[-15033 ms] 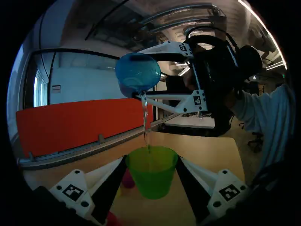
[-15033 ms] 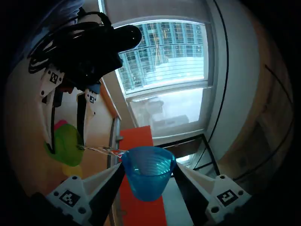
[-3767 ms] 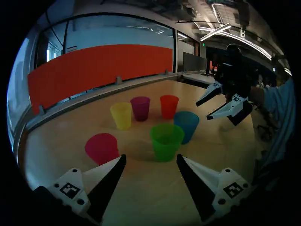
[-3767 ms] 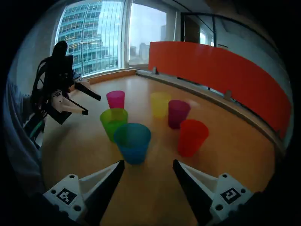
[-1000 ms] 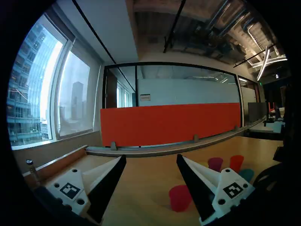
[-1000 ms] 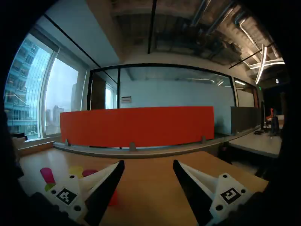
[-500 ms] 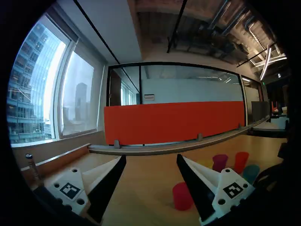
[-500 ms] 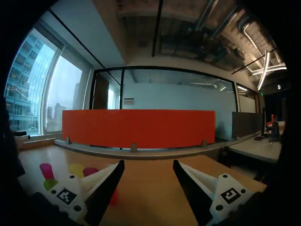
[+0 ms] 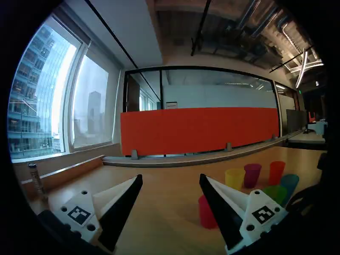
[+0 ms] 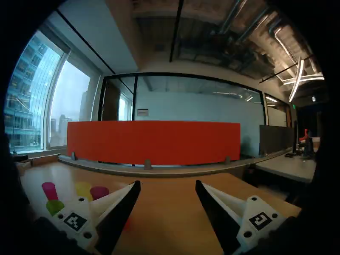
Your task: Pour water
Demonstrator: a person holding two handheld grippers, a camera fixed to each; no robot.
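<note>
My left gripper point(image 9: 170, 189) is open and holds nothing, hovering over the wooden table point(image 9: 170, 204). Past its right finger stand a pink cup point(image 9: 205, 211), a yellow cup point(image 9: 234, 178), a purple cup point(image 9: 252, 174), an orange cup point(image 9: 276, 171), a blue cup point(image 9: 290, 182) and a green cup point(image 9: 275, 193). My right gripper point(image 10: 166, 187) is also open and empty. At its lower left sit the pink cup point(image 10: 49, 190), the yellow cup point(image 10: 83, 188), the purple cup point(image 10: 99, 192) and the green cup point(image 10: 55, 207). Its left finger partly hides the orange cup point(image 10: 128, 223).
An orange partition point(image 9: 199, 129) runs along the table's far edge, with a rail below it. Tall windows point(image 9: 42, 106) and a wooden ledge with a small upright object point(image 9: 35, 177) lie to the left. Another desk point(image 10: 289, 163) stands to the right.
Both views have tipped down slightly, so the cups sit higher in each view and more of them show. Both grippers stay open and empty.
</note>
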